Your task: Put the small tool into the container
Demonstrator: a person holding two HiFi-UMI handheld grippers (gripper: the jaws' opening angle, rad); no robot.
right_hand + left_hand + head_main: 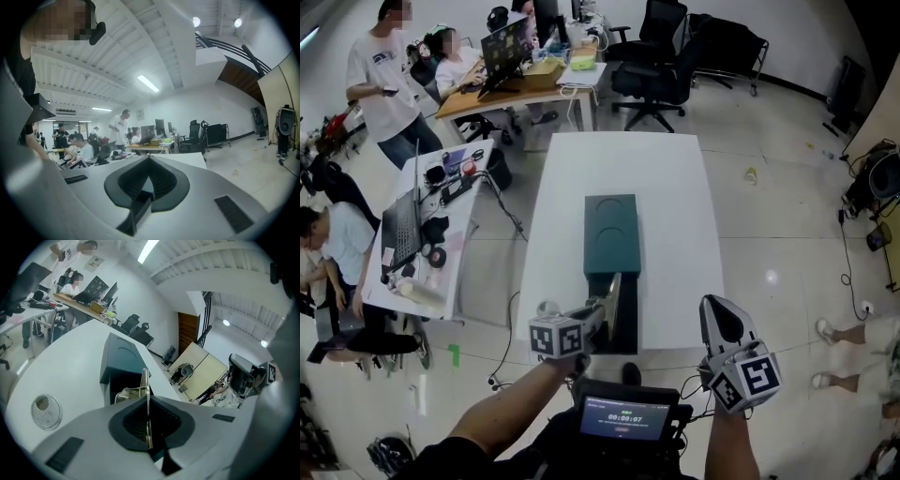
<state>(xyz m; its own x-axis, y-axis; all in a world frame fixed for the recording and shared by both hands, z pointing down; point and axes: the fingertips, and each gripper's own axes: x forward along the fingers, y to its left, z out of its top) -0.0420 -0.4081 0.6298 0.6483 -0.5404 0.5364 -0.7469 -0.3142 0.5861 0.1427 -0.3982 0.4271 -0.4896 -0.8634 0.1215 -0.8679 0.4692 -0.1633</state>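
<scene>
left gripper [148,399] pinches small tool [145,380] | right gripper [149,158] closed, empty | risk: you could snag its thin blade on near rim of container [611,230]

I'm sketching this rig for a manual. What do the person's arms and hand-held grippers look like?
The left hand-held gripper and right hand-held gripper have light grey shells with pointed jaws lined with dark ribbed pads. Each carries a white cube with black square markers. Black cables trail near the right one. Forearms are bare.
</scene>
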